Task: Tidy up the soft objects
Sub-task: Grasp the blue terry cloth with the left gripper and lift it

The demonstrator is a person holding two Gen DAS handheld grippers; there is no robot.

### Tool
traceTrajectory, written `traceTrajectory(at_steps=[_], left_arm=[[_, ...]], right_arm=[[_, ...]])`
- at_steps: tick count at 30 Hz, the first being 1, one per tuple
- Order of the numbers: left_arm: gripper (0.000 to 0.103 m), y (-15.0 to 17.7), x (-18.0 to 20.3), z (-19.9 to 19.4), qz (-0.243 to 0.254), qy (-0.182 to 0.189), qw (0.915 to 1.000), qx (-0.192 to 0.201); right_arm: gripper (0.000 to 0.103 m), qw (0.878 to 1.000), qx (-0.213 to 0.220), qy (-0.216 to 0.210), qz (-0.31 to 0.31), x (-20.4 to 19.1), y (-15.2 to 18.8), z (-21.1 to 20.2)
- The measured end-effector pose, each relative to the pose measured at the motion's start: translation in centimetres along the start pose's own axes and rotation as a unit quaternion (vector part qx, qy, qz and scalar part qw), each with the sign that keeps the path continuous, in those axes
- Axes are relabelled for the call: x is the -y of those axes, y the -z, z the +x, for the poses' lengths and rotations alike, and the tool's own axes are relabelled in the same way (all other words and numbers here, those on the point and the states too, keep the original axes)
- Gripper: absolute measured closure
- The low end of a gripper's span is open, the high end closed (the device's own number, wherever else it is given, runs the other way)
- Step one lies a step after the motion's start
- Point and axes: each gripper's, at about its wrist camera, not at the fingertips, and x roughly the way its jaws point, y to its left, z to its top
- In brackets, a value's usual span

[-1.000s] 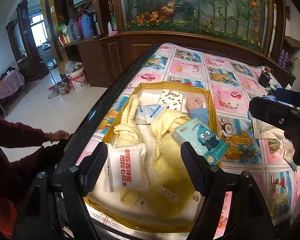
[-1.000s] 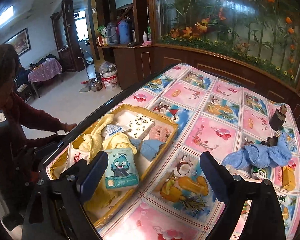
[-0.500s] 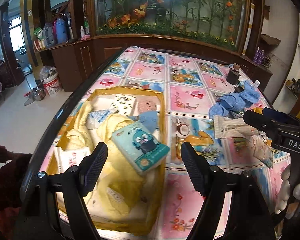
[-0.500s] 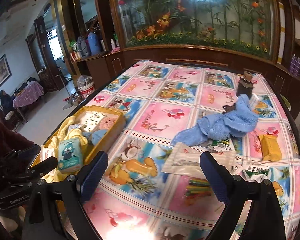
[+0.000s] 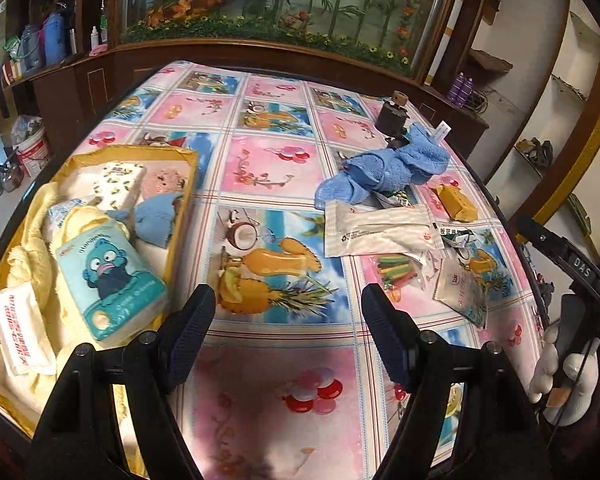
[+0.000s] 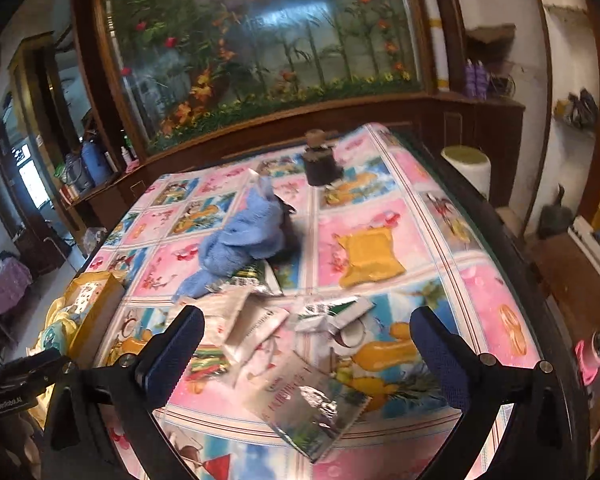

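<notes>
Blue towel (image 6: 244, 236) lies crumpled among packets; left tool (image 5: 284, 308) and right tool (image 6: 306, 330) both released, empty

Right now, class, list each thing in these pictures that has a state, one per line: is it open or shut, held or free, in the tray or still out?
left gripper: open, empty
right gripper: open, empty
yellow tray: holding soft items already
teal cartoon tissue pack: in the tray
blue towel: crumpled, out on the table
white packet: flat on the table
yellow pouch: on the table, untouched
dark bottle: upright
</notes>
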Motion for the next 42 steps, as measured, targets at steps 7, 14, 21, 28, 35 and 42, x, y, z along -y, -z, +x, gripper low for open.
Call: traceTrajectory(at_steps=[7,14,21,28,35,42], left_arm=[[0.028,0.2,-1.0,2.2,-0.032,0.019,0.9987,-0.034],[0.028,-1.1,1.7,5.1,0.013,0.023,0.9978,-0.061],[0.028,-5.7,6.4,9.2,0.06,0.055,0.9957,-0.046],[0.028,-6.3,11.5,14.1,0.126,0.097,0.9846,-0.073],[0.028,-8.0,11.7,11.2,0.119,0.163,0.975,-0.094],[0.027,-12.0,13.4,14.8,0.196,0.109,0.9741,-0.03]], right_arm=[[0.0,0.998,-0.028,0.024,0.058,4.7,0.9,3.5],[0.0,0.997,-0.004,0.03,0.076,6.2,0.6,4.5],[0.0,0.995,-0.025,0.029,0.094,7.0,0.9,5.4],[0.0,0.995,-0.039,0.032,0.083,6.5,1.1,6.1],[0.0,0.994,-0.046,0.026,0.091,6.8,1.2,6.4],[0.0,0.994,-0.055,0.028,0.091,6.9,1.2,6.9]])
